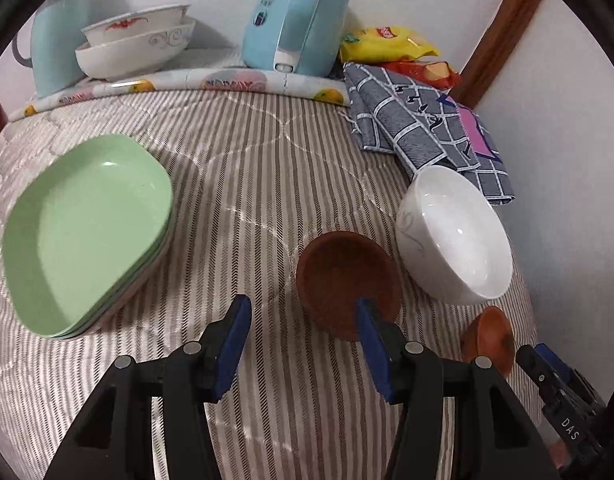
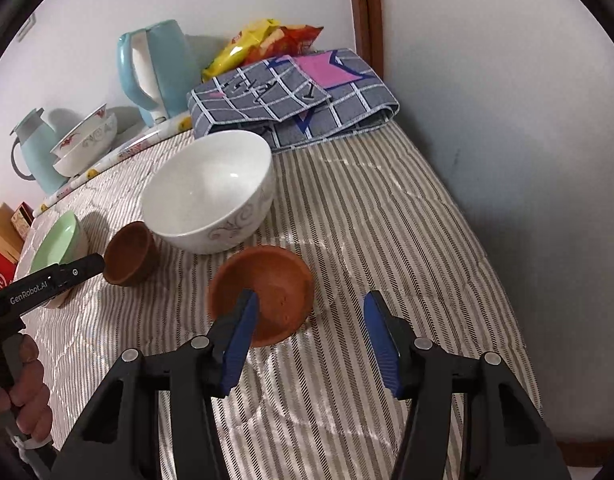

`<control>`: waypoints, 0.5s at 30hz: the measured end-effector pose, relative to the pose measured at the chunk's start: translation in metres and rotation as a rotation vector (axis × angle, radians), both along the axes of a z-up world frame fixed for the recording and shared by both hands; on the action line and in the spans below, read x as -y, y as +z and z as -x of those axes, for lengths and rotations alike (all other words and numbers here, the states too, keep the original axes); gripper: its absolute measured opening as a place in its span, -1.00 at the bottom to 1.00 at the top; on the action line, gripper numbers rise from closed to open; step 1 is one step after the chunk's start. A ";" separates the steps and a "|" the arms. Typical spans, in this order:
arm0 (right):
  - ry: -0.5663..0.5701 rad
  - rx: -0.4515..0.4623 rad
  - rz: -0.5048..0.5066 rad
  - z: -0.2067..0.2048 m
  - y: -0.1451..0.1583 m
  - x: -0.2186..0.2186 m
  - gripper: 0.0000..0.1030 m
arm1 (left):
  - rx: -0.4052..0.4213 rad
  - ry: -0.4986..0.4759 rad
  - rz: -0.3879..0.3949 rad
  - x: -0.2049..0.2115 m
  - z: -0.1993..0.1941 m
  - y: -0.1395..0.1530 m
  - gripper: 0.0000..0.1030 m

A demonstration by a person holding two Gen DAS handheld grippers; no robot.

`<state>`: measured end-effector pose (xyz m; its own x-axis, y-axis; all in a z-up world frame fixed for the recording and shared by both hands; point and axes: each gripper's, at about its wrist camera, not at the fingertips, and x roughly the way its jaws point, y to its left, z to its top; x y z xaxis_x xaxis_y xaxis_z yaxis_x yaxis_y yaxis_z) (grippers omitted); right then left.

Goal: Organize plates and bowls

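Observation:
A stack of green plates (image 1: 91, 232) lies at the left of the striped tabletop. A dark brown bowl (image 1: 347, 280) stands mid-table, a large white bowl (image 1: 455, 240) to its right. My left gripper (image 1: 303, 320) is open; its right finger overlaps the brown bowl's near rim. In the right wrist view a lighter brown bowl (image 2: 267, 296) sits in front of the white bowl (image 2: 211, 192), and my right gripper (image 2: 311, 316) is open with its left finger over that bowl's near side. The dark brown bowl (image 2: 131, 254) and green plates (image 2: 57, 246) show at the left.
Two nested patterned white bowls (image 1: 135, 40) stand at the back on a fruit-print mat, beside a blue jug (image 1: 55, 44) and a blue kettle (image 1: 299, 16). A folded grey checked cloth (image 1: 423, 120) and snack bags (image 1: 391, 46) lie back right. A wall runs along the right.

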<state>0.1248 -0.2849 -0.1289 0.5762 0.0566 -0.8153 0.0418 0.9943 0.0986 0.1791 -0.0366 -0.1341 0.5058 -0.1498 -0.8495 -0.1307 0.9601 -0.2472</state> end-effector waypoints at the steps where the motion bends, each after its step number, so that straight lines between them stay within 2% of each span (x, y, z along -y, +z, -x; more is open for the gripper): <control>1: -0.001 -0.006 -0.002 -0.002 -0.002 0.000 -0.01 | -0.004 0.003 -0.003 0.000 -0.002 -0.003 -0.01; 8: 0.013 -0.046 -0.015 -0.014 -0.021 -0.002 -0.11 | -0.008 0.010 -0.016 0.002 -0.016 -0.017 -0.01; 12: 0.019 -0.065 -0.027 -0.020 -0.029 -0.003 -0.35 | -0.020 0.002 -0.012 0.004 -0.021 -0.024 -0.02; 15: 0.018 -0.073 -0.040 -0.022 -0.035 -0.003 -0.36 | 0.002 -0.001 -0.009 0.004 -0.021 -0.024 -0.06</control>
